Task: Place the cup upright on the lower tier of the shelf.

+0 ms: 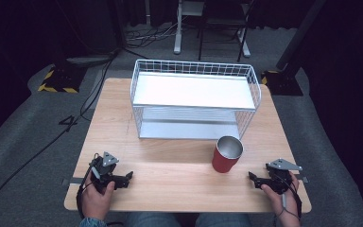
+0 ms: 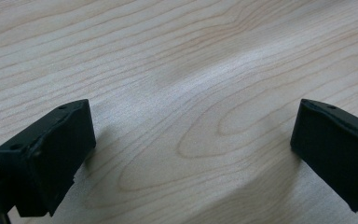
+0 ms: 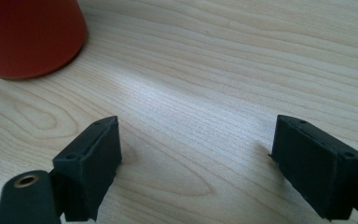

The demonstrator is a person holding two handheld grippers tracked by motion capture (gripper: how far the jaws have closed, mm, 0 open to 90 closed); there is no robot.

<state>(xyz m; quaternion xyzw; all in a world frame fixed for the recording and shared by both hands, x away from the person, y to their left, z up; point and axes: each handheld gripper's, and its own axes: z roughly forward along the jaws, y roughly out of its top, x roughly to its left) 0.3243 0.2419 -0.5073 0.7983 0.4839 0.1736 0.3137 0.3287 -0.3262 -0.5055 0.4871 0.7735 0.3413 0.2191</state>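
Two tools rest wide open on the pale wooden tabletop (image 1: pixel 170 165): left tool (image 1: pixel 128 176), right tool (image 1: pixel 251 176). A red cup (image 1: pixel 227 154) stands near the right one. Grey carpet (image 1: pixel 23 137) surrounds the tabletop.

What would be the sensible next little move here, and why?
Probably slide the right hand-held gripper forward and left toward the red cup. Its jaws stand open with nothing between them, and the cup stands upright on the table, closest to that side.
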